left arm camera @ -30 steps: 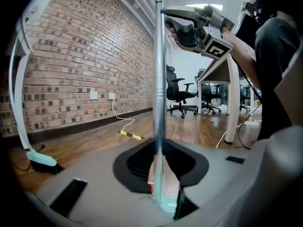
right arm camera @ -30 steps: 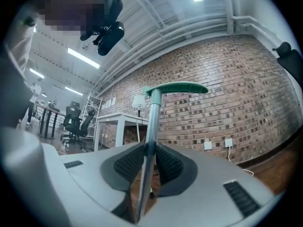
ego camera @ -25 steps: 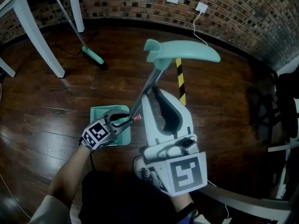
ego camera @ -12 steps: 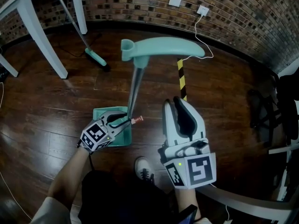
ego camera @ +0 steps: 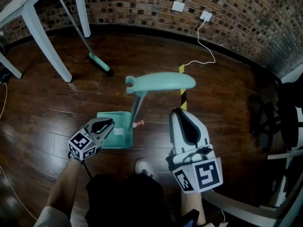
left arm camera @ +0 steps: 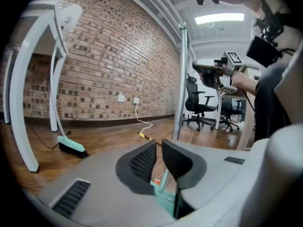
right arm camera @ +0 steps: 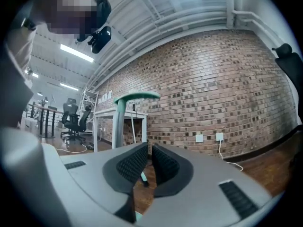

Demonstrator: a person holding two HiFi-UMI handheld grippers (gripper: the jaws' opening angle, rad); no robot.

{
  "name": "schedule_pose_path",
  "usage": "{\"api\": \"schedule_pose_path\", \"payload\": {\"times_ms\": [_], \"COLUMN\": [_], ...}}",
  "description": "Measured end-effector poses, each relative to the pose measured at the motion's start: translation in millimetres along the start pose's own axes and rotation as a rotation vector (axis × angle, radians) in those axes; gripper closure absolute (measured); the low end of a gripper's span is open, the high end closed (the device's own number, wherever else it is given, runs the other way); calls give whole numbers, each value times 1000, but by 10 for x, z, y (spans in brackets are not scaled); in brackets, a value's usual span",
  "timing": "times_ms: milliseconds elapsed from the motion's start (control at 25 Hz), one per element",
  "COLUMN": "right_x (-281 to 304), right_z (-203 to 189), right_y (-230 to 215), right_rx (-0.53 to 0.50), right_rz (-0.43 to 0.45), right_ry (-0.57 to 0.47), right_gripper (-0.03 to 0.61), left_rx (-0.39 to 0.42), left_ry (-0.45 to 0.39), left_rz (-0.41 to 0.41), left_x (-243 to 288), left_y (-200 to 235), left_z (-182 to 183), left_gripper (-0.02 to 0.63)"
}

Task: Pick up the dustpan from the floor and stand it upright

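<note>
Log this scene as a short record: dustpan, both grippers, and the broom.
dustpan: upright on the wood floor, teal handle on top, held by neither gripper
left gripper: beside the dustpan, jaws closing, gripping nothing
right gripper: right of the dustpan, jaws closing, gripping nothing
broom: head on the floor, stick leaning by the white table

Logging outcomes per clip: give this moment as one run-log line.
dustpan: upright on floor, unheld | left gripper: clear of dustpan, jaws closing, empty | right gripper: clear of dustpan, jaws closing, empty
</note>
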State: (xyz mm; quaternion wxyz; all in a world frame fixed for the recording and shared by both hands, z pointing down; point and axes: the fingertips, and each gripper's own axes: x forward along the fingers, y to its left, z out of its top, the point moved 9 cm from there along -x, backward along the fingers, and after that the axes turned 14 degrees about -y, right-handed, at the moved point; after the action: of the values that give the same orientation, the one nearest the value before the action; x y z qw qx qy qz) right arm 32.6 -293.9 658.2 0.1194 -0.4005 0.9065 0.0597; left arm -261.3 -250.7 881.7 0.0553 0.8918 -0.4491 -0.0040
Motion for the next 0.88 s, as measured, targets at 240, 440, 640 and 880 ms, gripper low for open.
{"api": "schedule_pose_path", "payload": {"times_ms": [240, 440, 640, 880], "right_x": [234, 575, 816, 950], "right_z": [1061, 2178, 3383, 4207], "right_y": [-248, -363, -385, -282], "right_rx": [-27, 13, 9, 103], "right_rz": [-11, -10, -20, -40], "right_ry": [13, -15, 0, -1], "right_gripper": [598, 598, 598, 598], "left_rx": [7, -29, -11, 75], "left_ry": [-87, -174, -249, -306], "left_rz": [97, 172, 261, 219], "left_x": [-408, -806, -1154, -1276], "left_y": [-116, -216, -409, -827], "left_z": [1471, 3022, 4520, 5794], "left_gripper": [623, 626, 624, 623]}}
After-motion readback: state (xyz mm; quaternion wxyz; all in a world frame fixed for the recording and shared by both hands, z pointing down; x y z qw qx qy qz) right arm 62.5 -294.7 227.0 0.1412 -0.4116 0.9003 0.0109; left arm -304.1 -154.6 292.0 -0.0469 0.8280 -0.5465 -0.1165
